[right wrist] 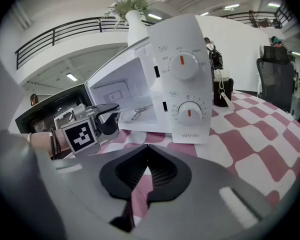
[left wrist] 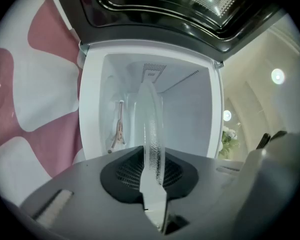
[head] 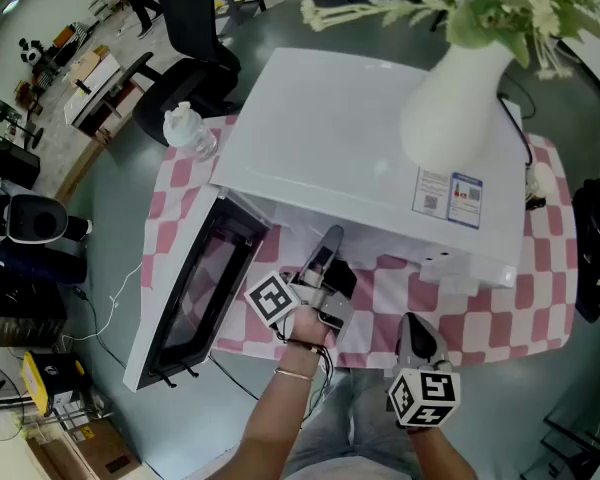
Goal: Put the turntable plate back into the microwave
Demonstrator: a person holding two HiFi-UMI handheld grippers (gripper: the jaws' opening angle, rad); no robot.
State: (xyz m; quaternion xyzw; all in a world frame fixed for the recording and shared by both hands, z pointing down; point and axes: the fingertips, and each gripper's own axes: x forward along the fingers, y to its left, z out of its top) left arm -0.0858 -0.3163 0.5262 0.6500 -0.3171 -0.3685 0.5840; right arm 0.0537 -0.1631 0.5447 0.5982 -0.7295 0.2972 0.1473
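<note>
Plate (left wrist: 151, 129) of clear glass is clamped edge-on between the jaws of the left gripper (head: 328, 240), at the mouth of the microwave's (head: 360, 158) open cavity, near the table's front edge. To its left, a bottle (head: 188, 128) stands by the table's back left corner, and the door (head: 195, 288) hangs open past the front left corner. To its right, the right gripper (head: 412, 323) hovers at the front edge over the checked cloth (head: 540, 288), jaws together with nothing between them. A white vase (head: 460, 98) stands on the microwave's right part.
</note>
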